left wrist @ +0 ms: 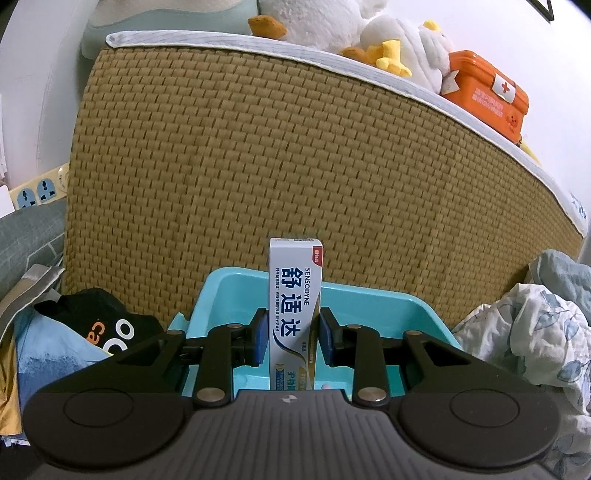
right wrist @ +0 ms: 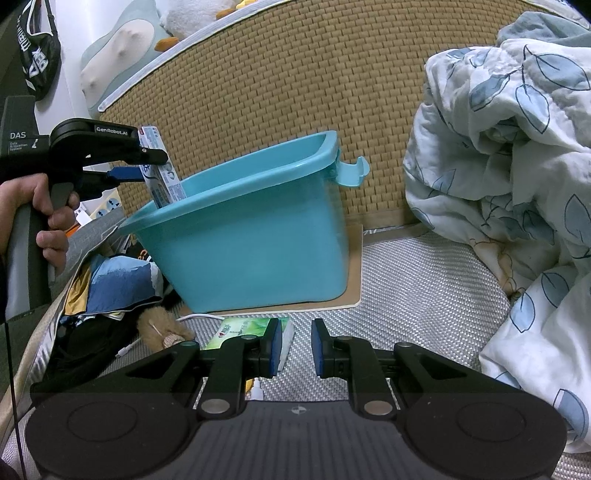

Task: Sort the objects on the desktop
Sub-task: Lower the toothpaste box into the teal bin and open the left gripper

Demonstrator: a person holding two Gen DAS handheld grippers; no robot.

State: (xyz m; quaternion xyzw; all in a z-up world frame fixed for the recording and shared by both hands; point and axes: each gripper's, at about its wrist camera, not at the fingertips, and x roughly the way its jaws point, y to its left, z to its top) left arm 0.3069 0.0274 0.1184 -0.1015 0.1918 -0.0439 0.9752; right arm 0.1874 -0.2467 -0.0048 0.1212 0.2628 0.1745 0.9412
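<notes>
A white and blue Sensodyne toothpaste box (left wrist: 295,306) stands upright between the blue pads of my left gripper (left wrist: 292,336), which is shut on it. The box hangs over the near-left rim of the turquoise plastic bin (left wrist: 369,291). In the right wrist view a hand holds the left gripper (right wrist: 147,162) at the left, with the toothpaste box (right wrist: 162,177) tilted, its lower end dipping inside the bin (right wrist: 240,236). My right gripper (right wrist: 293,347) hovers low over the grey woven surface in front of the bin, open with nothing between its fingers. A green tissue pack (right wrist: 243,328) lies just left of it.
A tall woven straw mat (left wrist: 258,147) stands behind the bin. A leaf-print quilt (right wrist: 498,166) is heaped on the right. Clothes (right wrist: 110,280), a brown fuzzy item (right wrist: 162,325) and a white cable (right wrist: 199,316) lie left of the bin. Plush ducks (left wrist: 369,29) and an orange first-aid box (left wrist: 487,92) sit above.
</notes>
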